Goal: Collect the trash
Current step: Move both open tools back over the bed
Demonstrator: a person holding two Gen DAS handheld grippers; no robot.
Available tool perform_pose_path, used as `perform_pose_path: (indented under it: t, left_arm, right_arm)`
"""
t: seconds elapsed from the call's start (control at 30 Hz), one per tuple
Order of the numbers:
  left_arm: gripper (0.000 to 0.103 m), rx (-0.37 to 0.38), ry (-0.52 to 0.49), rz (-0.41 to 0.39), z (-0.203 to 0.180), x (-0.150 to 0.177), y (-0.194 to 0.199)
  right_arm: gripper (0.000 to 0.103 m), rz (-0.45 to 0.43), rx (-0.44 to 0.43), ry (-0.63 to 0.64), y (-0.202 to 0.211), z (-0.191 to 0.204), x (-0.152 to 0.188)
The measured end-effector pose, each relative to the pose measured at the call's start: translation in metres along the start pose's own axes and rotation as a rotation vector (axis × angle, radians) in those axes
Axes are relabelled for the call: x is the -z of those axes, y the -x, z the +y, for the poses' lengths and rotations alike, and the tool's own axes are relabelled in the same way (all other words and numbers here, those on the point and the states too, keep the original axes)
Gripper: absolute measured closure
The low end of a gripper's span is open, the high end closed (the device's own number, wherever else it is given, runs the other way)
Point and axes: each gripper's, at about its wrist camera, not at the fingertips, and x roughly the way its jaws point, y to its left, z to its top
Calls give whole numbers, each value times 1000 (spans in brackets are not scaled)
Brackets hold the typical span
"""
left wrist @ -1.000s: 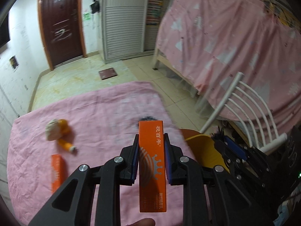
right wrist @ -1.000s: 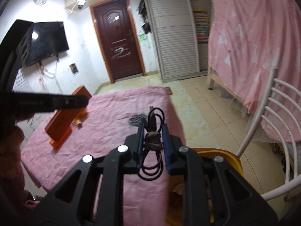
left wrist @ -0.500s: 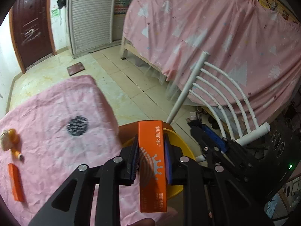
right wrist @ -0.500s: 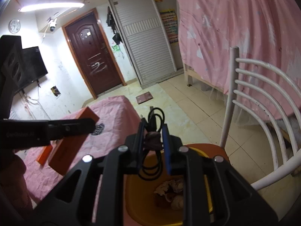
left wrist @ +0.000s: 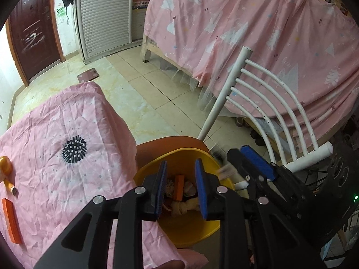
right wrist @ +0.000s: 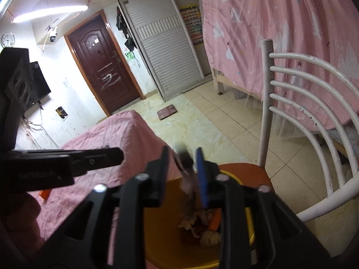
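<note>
Over the yellow bin point(left wrist: 186, 228) we note both grippers: left gripper point(left wrist: 180, 188) jaws just spread, nothing between, orange box point(left wrist: 178, 187) lying in the bin. Right gripper point(right wrist: 182, 174) jaws just opened, dark blurred cable point(right wrist: 187, 172) loose between them. Another orange box point(left wrist: 11, 220) at 9 o'clock on the table point(left wrist: 67, 179).

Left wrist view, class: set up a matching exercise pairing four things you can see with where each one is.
Things:
1. orange box
2. yellow bin
3. orange bottle
4. white chair back

Places:
A. lying on the pink cloth
B. standing behind the bin
C. inside the bin
D. under the open left tool, beside the table

Pairs: 1-C, 2-D, 3-A, 4-B
</note>
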Motion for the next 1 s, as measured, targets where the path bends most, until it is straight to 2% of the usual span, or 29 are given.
perform_pose_path:
  t: [0.03, 0.07, 0.27, 0.47, 0.53, 0.63, 1.0]
  left_arm:
    - [83, -1, 3, -1, 2, 0, 1]
    - [81, -1, 9, -3, 6, -1, 3]
    - [71, -18, 34, -28, 24, -2, 17]
    - [68, -71, 53, -88, 52, -4, 43]
    - [68, -96, 63, -110, 66, -5, 53]
    - [68, -141, 84, -136, 90, -6, 65]
    - [67, -307, 182, -151, 201, 5, 92]
  right_arm:
    - [47, 1, -5, 1, 0, 2, 0]
    - [45, 0, -13, 6, 0, 4, 0]
    - [45, 4, -24, 30, -3, 12, 1]
    - [45, -13, -78, 55, -1, 34, 0]
    - [41, -20, -103, 65, -1, 45, 0]
    - [37, -16, -138, 86, -6, 65, 1]
    - [36, 97, -220, 229, -43, 152, 12]
